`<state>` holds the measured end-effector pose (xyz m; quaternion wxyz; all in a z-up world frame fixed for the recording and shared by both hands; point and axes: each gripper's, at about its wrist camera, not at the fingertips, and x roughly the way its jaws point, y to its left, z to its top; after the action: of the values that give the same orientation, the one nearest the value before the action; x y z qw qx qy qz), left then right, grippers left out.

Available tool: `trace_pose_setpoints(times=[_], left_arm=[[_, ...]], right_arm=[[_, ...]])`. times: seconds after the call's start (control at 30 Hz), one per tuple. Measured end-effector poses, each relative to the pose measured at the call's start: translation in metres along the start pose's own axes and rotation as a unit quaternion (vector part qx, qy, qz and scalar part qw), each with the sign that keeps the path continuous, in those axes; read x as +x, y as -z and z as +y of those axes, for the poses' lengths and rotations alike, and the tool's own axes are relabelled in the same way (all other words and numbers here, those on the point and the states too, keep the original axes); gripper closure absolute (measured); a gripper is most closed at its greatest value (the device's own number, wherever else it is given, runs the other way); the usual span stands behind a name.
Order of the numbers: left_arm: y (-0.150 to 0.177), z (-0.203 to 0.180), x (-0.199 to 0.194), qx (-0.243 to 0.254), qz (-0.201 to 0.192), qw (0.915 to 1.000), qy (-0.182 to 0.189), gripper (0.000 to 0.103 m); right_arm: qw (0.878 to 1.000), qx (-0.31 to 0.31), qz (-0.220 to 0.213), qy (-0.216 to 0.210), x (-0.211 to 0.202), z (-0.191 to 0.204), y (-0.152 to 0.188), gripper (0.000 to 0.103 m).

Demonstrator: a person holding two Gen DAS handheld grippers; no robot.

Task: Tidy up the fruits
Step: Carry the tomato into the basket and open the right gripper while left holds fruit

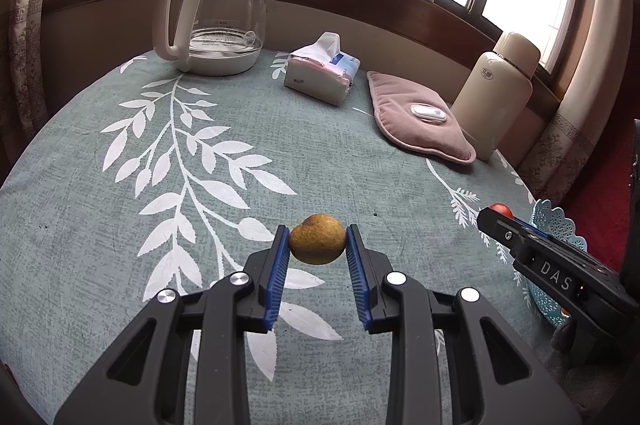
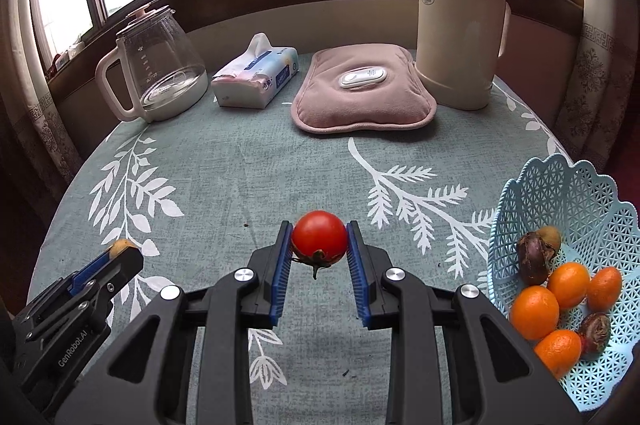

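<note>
My left gripper (image 1: 317, 240) is shut on a small yellow-brown fruit (image 1: 317, 239), held above the leaf-patterned tablecloth (image 1: 200, 153). My right gripper (image 2: 319, 240) is shut on a red tomato (image 2: 319, 234) with its green stem pointing down. At the table's right edge stands a light blue lattice basket (image 2: 560, 193) holding several oranges (image 2: 534, 311) and a few dark brown fruits (image 2: 532, 261). In the left wrist view the right gripper (image 1: 496, 215) appears at the right over the basket (image 1: 554, 215). In the right wrist view the left gripper (image 2: 120, 253) shows at the lower left.
At the back of the table stand a glass kettle (image 2: 154, 65), a tissue pack (image 2: 256, 73), a pink heating pad (image 2: 362, 93) with a white controller, and a cream thermos (image 2: 460, 21). A window sill runs behind them.
</note>
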<state>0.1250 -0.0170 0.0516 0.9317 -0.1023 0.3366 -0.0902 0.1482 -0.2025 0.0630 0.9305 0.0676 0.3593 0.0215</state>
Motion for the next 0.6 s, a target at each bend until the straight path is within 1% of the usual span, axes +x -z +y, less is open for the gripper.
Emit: trace_pose_setpoints(times=[0.23, 0.6], left_arm=[[0.001, -0.004, -0.003, 0.006, -0.003, 1.0000, 0.004, 0.074], [0.002, -0.008, -0.005, 0.014, -0.003, 0.9999, 0.009, 0.074]], right_arm=[[1.000, 0.018, -0.012, 0.011, -0.020, -0.018, 0.005, 0.075], [0.996, 0.075, -0.015, 0.043, -0.044, -0.070, 0.017, 0.075]])
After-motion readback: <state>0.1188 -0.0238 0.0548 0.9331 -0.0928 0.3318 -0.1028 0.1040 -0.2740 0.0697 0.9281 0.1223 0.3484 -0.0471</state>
